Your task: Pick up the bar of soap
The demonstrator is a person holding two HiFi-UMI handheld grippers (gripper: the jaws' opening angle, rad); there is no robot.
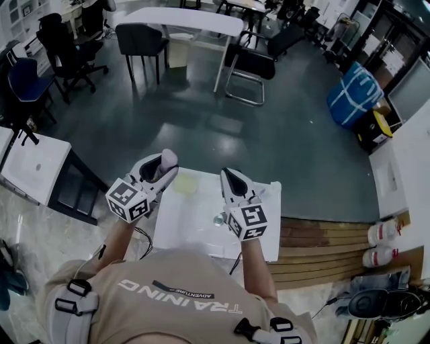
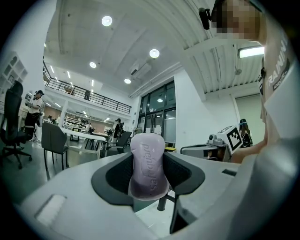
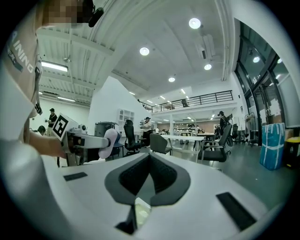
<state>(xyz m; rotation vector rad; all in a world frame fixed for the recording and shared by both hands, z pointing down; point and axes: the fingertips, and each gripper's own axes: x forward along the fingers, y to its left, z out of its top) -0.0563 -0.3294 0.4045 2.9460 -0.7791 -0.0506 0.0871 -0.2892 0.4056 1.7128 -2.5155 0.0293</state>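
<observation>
A pale lilac bar of soap [image 2: 148, 161] stands upright between the dark pads of my left gripper [image 2: 148, 176], which is shut on it. In the head view the soap [image 1: 168, 160] sticks out of the left gripper [image 1: 161, 169], raised over the left part of a white basin [image 1: 195, 232]. My right gripper [image 1: 230, 180] hovers over the basin's middle, its jaws closed together with nothing between them. From the right gripper view [image 3: 149, 174] the soap [image 3: 111, 142] shows at the left, held in the air.
A pale yellow pad [image 1: 185, 184] lies at the basin's far left corner, and a drain [image 1: 219, 219] sits near the middle. A wooden platform [image 1: 322, 245] lies to the right, a white cabinet [image 1: 33, 168] to the left. Chairs [image 1: 142, 41] and a white table [image 1: 181, 20] stand beyond.
</observation>
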